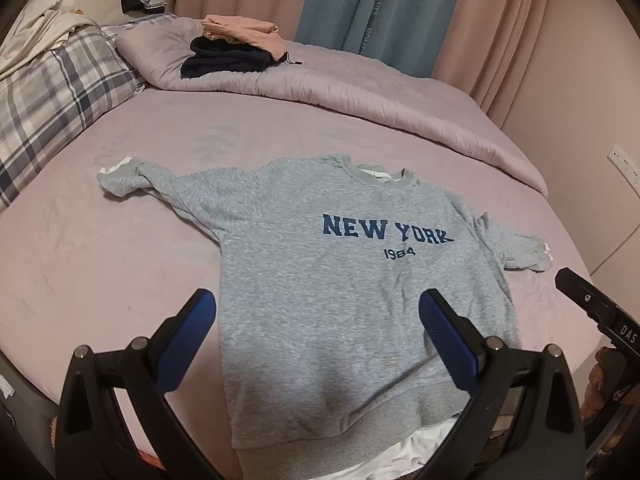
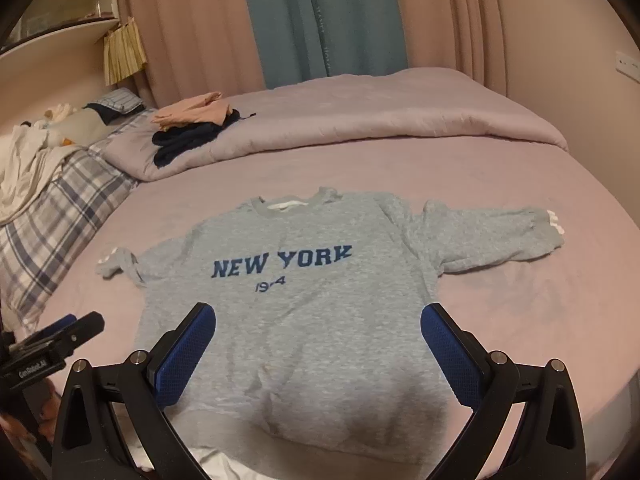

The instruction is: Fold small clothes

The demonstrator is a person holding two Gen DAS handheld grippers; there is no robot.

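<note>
Sweatshirt (image 1: 320, 280), grey with "NEW YORK" lettering, lies face up and spread flat on the pink bed sheet (image 1: 100, 280), collar toward the rolled duvet (image 1: 360, 92) and hem at the near edge of the bed. Both sleeves are extended outward; the sleeve on the person's left (image 1: 132, 178) is bunched and twisted near its cuff, while the right sleeve (image 2: 500, 236) lies fairly straight. Left gripper (image 1: 316, 320) hovers above the hem region with its jaws spread wide and nothing between the blue pads. Right gripper (image 2: 318, 332) is likewise spread wide and empty, poised over the lower front of the garment; neither appears to touch the fabric. A stack of folded clothes (image 1: 236, 50), peach over dark navy, rests on the duvet well apart from the sweatshirt, beside a plaid pillow (image 1: 60, 92). White fabric (image 1: 420, 448) shows just below the hem; its nature cannot be determined. Assessment: the garment is laid out and no fold has yet been made, so the task stands at the start of folding this item. The next move would likely call for each gripper to close on a sleeve or shoulder edge and carry it inward across the chest. The bunched left sleeve may need straightening first, lest it produce a lumpy fold.
</note>
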